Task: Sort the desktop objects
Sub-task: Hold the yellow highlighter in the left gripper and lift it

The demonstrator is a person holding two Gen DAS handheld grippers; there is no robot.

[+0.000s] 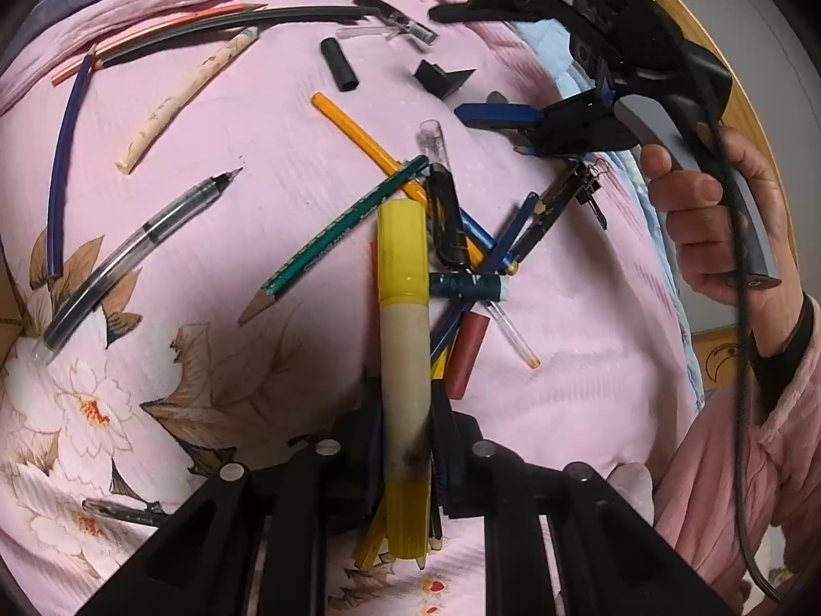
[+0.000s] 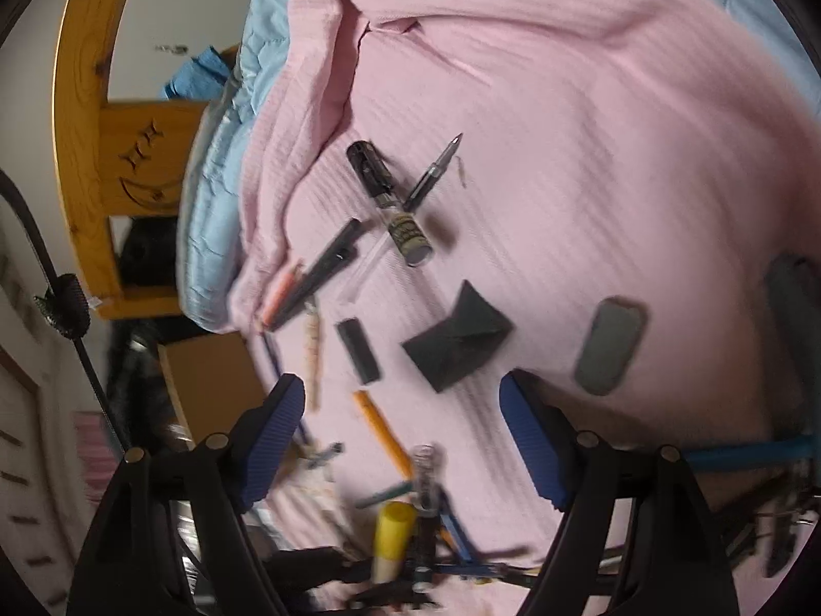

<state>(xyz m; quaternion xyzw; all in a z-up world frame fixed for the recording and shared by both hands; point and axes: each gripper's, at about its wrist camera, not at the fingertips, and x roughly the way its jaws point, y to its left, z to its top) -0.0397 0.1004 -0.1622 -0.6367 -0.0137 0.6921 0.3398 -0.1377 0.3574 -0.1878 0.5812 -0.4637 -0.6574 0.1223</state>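
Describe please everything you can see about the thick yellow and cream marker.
The marker is a thick round pen, apparently plastic, with a bright yellow cap, a dirty cream barrel marked by dark smudges, and a yellow end. The left gripper is shut on its barrel, one dark finger on each side. It points away from the camera over a heap of pencils on the pink blanket. Whether its cap touches them is unclear. The right wrist view shows its yellow end.

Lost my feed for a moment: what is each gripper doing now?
Left gripper: shut on the yellow marker.
Right gripper: open, holding nothing.
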